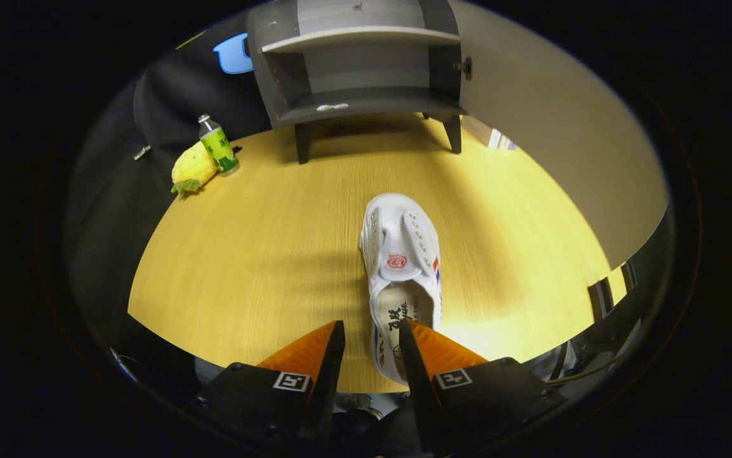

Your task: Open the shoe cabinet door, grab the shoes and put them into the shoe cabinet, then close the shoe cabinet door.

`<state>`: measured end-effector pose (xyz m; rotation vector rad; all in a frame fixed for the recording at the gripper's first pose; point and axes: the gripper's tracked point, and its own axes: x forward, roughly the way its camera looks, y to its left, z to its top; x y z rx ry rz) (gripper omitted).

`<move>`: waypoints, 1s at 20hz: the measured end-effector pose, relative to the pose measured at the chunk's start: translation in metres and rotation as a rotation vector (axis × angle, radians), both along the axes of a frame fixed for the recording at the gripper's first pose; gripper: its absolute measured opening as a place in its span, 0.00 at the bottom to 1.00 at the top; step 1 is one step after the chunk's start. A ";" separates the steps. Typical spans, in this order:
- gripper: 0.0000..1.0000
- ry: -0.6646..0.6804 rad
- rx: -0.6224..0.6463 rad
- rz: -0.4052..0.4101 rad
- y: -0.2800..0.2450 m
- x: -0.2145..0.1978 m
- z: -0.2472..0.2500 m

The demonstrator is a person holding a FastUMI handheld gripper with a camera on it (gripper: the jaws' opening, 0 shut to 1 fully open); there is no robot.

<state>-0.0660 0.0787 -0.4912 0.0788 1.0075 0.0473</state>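
Gripper view, lower centre of the frame: the gripper [371, 331] hangs spread over the heel of the white canvas shoe [401, 267], pinching nothing. With one finger inside the collar, a shallow bite could slip. The shoe cabinet [359, 102] stands open, upper centre.

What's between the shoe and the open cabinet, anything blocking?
Nothing visible. The shoe lies on bare table with its heel between the open claw fingers, and the stretch to the cabinet is bare wood. Its door is swung aside; the bottle and yellow toy sit off the path.
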 end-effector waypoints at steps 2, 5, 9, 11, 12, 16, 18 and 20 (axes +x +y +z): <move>0.56 -0.021 0.002 -0.008 0.004 0.011 -0.012; 0.55 -0.094 0.007 -0.015 0.008 0.031 -0.021; 0.32 -0.188 -0.022 -0.056 0.003 0.058 -0.024; 0.21 -0.227 -0.009 -0.074 0.002 0.071 -0.024; 0.21 -0.234 -0.021 -0.073 -0.001 0.070 -0.024; 0.08 -0.285 -0.012 -0.056 0.001 0.083 -0.024; 0.05 -0.283 0.005 -0.056 0.002 0.083 -0.021; 0.05 -0.294 0.002 -0.047 -0.003 0.086 -0.009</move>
